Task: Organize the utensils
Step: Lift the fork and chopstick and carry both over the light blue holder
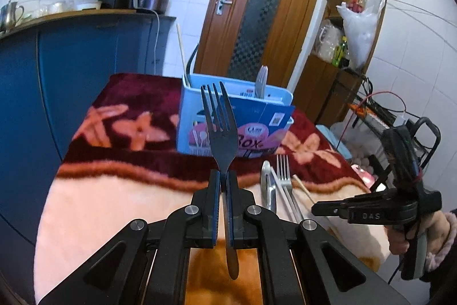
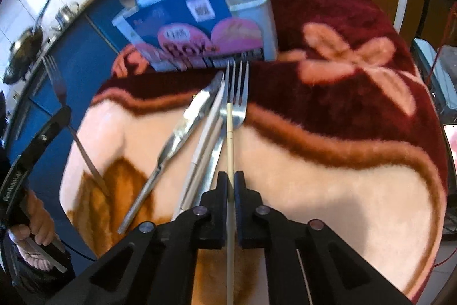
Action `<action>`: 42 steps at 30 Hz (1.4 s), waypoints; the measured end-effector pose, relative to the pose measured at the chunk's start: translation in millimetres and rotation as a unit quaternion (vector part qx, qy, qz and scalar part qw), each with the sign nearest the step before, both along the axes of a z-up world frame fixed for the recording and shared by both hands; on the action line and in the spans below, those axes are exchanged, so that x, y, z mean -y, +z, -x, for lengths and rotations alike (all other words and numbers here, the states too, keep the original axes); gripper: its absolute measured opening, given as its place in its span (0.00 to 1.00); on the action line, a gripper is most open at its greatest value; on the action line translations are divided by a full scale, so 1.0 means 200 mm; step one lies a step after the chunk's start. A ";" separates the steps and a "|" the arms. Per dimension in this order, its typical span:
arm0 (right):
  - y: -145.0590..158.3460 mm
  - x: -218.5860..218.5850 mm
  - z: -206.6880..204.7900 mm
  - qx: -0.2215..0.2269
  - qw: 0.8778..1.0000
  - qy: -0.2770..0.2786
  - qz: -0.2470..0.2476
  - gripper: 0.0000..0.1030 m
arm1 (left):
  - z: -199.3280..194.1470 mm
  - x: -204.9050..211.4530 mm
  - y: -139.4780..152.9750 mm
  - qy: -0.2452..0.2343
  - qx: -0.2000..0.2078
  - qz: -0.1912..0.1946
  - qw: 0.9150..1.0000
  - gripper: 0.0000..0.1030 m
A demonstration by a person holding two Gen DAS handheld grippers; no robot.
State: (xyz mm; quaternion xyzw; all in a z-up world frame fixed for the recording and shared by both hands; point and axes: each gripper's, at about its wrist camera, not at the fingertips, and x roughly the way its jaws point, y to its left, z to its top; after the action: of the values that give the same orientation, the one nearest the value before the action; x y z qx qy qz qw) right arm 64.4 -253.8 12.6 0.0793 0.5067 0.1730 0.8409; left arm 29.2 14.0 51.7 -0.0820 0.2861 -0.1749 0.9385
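Left wrist view: the left gripper [image 1: 224, 179] grasps a fork [image 1: 220, 122] before a holder [image 1: 228, 119] labelled "Box"; the right gripper [image 2: 230, 182] is clenched on a chopstick [image 2: 230, 150].

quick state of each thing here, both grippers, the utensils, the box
left gripper: shut on the dark fork
dark fork: held upright, tines up
right gripper: shut on a chopstick
chopstick: clamped, tip over the pile
knife: lying flat on the blanket
silver fork: lying flat on the blanket
utensil box: upright, already holding some utensils
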 end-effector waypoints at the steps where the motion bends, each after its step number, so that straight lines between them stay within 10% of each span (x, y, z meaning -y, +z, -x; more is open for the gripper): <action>1: 0.02 0.01 0.01 0.010 1.000 -0.003 -0.005 0.06 | 0.00 0.00 0.01 0.001 0.002 0.002 1.000 0.04; 16: 0.30 0.07 0.13 0.222 0.971 -0.052 -0.074 0.06 | -0.14 0.01 0.28 0.042 0.105 0.004 0.994 0.04; 42: 0.35 0.19 0.05 0.302 0.945 -0.077 -0.098 0.06 | -0.60 0.10 0.36 0.120 0.191 -0.004 0.974 0.04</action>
State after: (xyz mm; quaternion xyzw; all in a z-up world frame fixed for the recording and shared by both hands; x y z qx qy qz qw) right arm 54.0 -291.9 82.7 0.1442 0.2020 0.1729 0.9531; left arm 149.3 -6.1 123.7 -0.0774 0.0901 -0.0722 0.9903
